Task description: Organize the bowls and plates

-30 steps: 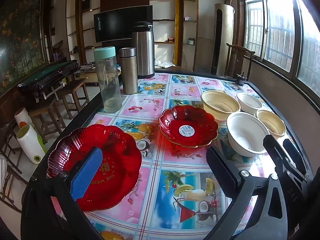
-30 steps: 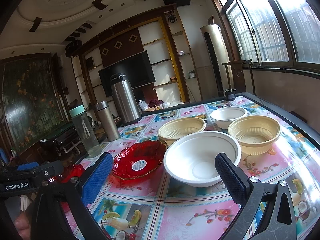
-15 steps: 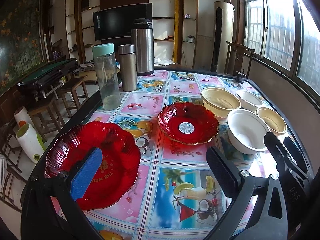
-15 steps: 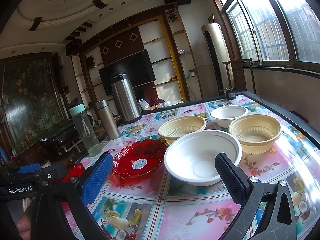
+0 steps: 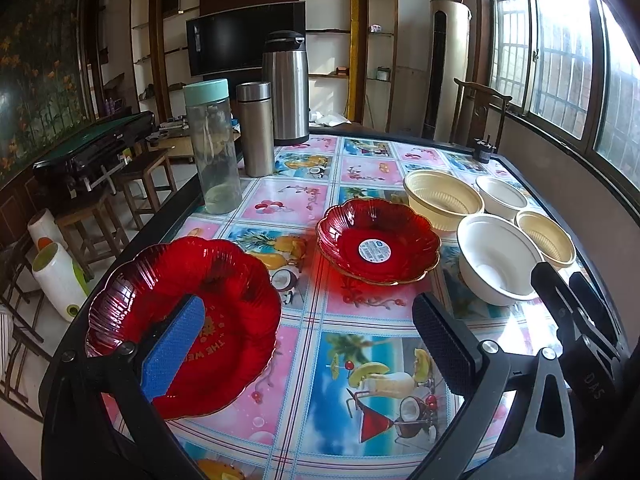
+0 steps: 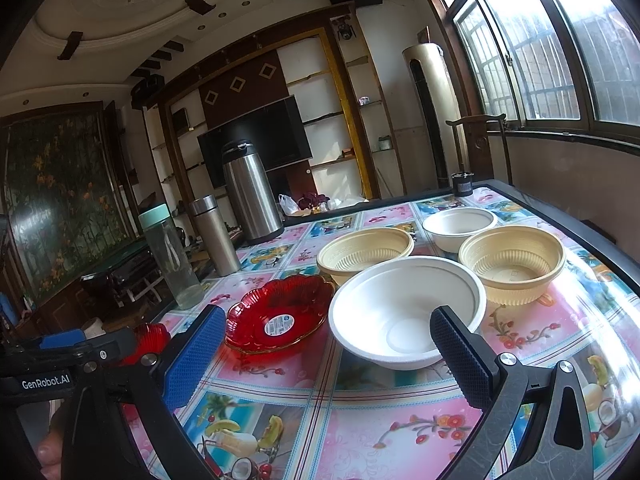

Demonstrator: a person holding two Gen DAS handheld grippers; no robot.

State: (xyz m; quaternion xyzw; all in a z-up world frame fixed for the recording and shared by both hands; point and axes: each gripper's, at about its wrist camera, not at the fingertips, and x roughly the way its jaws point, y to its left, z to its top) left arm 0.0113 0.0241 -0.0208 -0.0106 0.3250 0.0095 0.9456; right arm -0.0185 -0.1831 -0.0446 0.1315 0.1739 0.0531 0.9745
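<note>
Left gripper is held wide apart, nothing gripped, its blue finger over the near red plate at the table edge. Right gripper is likewise spread and empty, just before the large white bowl. A second red plate is seen mid-table. Beyond, two beige bowls and a small white bowl are grouped. Bottle, flask and thermos jug are stood farthest.
</note>
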